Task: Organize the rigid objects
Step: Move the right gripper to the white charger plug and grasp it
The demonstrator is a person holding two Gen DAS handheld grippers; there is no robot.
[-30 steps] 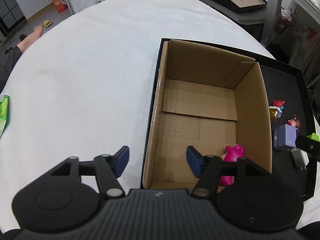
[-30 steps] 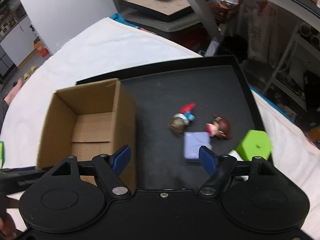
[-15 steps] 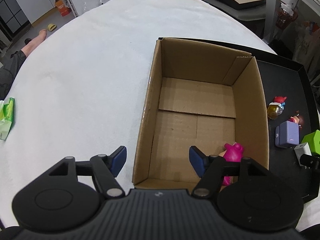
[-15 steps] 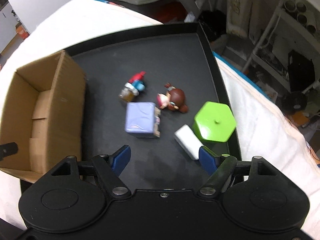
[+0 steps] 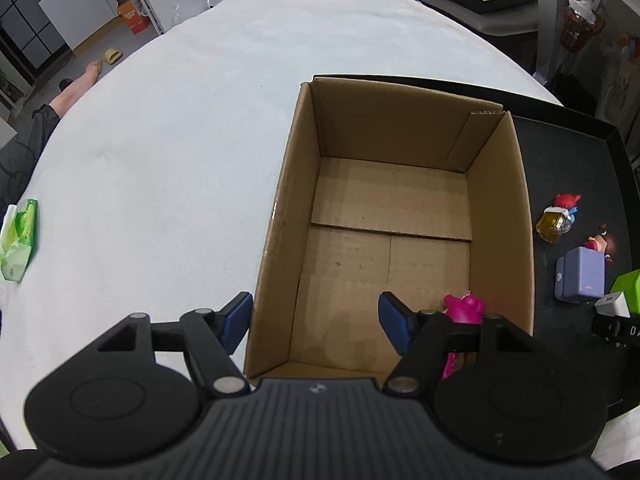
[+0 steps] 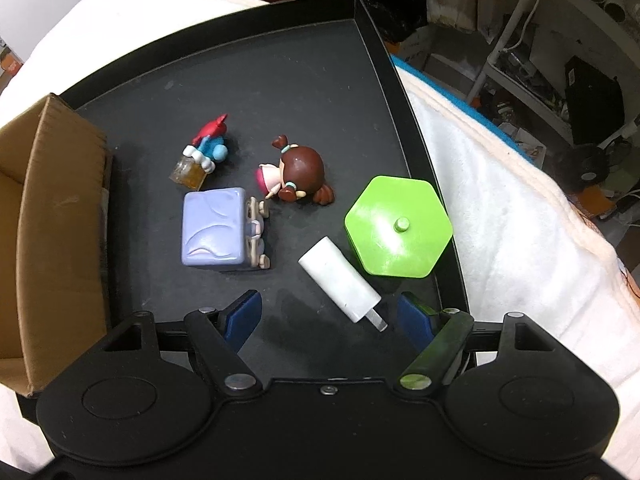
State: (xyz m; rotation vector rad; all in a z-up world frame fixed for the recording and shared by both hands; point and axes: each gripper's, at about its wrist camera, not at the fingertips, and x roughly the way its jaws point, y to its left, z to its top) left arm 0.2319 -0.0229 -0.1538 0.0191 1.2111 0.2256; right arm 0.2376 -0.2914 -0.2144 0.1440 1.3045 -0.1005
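An open cardboard box (image 5: 400, 216) stands on the left part of a black tray (image 6: 280, 60). A pink toy (image 5: 464, 308) lies in its near right corner, partly hidden by my left finger. My left gripper (image 5: 314, 322) is open and empty above the box's near left wall. On the tray lie a red-and-blue figure (image 6: 204, 152), a brown-haired doll (image 6: 298, 176), a lilac block toy (image 6: 216, 232), a green hexagonal box (image 6: 398, 226) and a white charger (image 6: 340, 280). My right gripper (image 6: 330, 318) is open and empty just short of the charger.
The tray sits on a table with a white cloth (image 5: 160, 140). A green packet (image 5: 20, 236) lies at the cloth's left edge. A person's foot (image 5: 90, 74) shows on the floor beyond. Shelves and clutter (image 6: 560, 40) stand past the tray's right side.
My right gripper has swung right and down over the tray, bringing the green box and white charger into view. My left gripper has drifted slightly left over the cardboard box.
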